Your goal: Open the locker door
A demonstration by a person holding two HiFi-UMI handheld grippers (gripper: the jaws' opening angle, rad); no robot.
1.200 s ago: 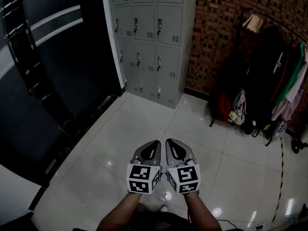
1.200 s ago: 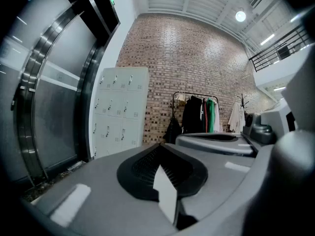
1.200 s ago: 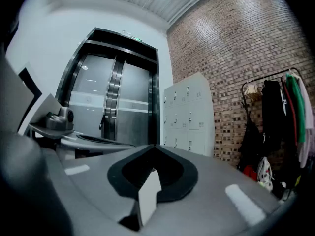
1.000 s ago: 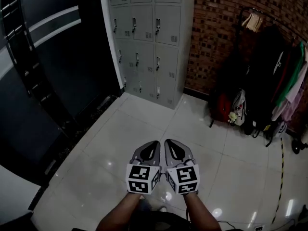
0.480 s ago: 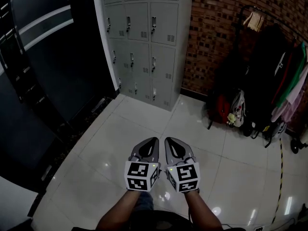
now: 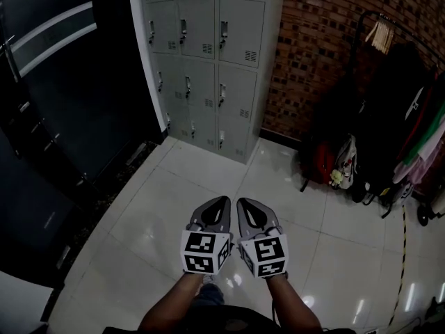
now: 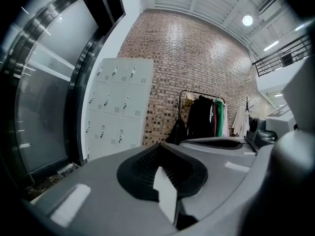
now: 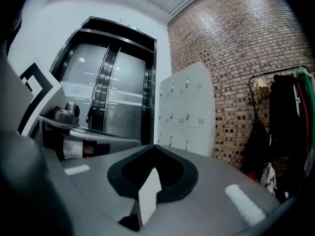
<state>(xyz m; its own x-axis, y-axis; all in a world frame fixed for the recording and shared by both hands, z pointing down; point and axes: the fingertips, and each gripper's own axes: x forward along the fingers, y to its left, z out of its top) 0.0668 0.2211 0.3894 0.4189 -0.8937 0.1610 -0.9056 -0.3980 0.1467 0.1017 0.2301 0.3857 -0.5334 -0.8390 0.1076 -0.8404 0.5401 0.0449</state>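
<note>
A grey bank of lockers (image 6: 208, 61) stands against the far wall, all its small doors closed, each with a handle. It also shows in the left gripper view as the lockers (image 7: 115, 117) and in the right gripper view as the lockers (image 8: 184, 117). My left gripper (image 6: 223, 201) and right gripper (image 6: 241, 202) are held side by side, low over the floor and well short of the lockers. Both are shut with nothing between their jaws. Each points toward the lockers.
A brick wall (image 6: 313, 47) runs right of the lockers. A clothes rack (image 6: 389, 117) with coats and bags stands at the right. Dark glass doors (image 6: 62, 103) fill the left. Glossy white floor tiles (image 6: 201, 179) lie between me and the lockers.
The head view has drawn nearer to the lockers, and they now sit larger and further left. Both grippers stay together in the same pose, still shut.
</note>
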